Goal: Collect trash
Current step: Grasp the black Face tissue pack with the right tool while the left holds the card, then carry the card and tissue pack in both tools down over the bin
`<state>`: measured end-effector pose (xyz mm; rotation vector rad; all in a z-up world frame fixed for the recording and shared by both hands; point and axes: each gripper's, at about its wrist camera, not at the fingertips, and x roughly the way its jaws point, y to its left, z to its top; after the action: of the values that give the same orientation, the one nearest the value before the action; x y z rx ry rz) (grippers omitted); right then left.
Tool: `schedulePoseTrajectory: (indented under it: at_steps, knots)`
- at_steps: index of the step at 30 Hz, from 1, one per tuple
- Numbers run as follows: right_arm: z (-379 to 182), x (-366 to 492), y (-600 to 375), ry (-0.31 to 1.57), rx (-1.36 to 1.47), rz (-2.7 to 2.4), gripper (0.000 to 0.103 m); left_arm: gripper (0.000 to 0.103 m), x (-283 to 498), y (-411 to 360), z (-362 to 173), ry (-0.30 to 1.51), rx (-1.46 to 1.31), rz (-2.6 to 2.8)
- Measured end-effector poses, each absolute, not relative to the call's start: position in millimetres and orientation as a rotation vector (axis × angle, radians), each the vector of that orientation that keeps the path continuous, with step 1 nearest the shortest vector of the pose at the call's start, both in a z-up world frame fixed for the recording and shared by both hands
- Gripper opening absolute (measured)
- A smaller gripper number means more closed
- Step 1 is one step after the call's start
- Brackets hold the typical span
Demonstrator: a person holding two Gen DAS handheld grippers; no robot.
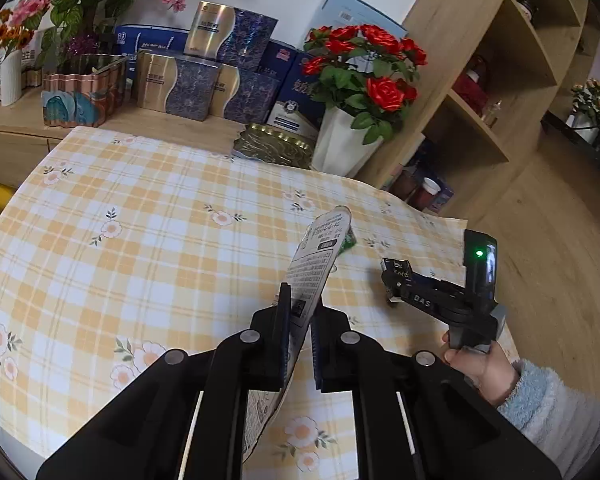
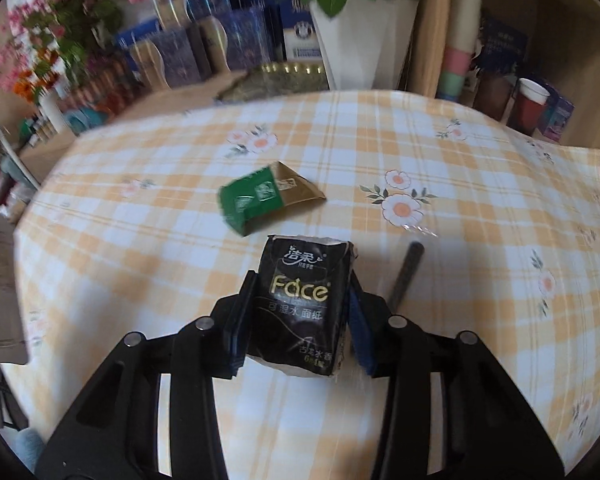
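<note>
Wrapper [image 1: 314, 268] is being clamped by left gripper [image 1: 300, 320], tissue pack [image 2: 300, 304] by right gripper [image 2: 298, 320]; green packet [image 2: 260, 200], at eleven o'clock, is still being left.

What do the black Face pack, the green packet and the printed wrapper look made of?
Black Face pack: thin glossy plastic film, creased, probably over soft tissues. Green packet: shiny foil-like film with a gold end, blurred. Printed wrapper: thin pale film or paper; it curls.
</note>
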<state>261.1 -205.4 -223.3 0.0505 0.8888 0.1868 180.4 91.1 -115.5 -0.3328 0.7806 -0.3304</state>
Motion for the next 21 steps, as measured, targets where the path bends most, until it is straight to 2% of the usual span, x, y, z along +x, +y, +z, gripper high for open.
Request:
schedulePoseTrajectory:
  at_steps: [9, 21]
  knots:
    - [-177, 156, -211, 0.762, 0.071, 0.253, 0.044, 0.009, 118, 71, -107, 0.797, -0.327, -0.387]
    - [-162, 38, -222, 0.705, 0.138, 0.272, 0.044, 0.009, 32, 41, -130, 0.867, -0.292, -0.463]
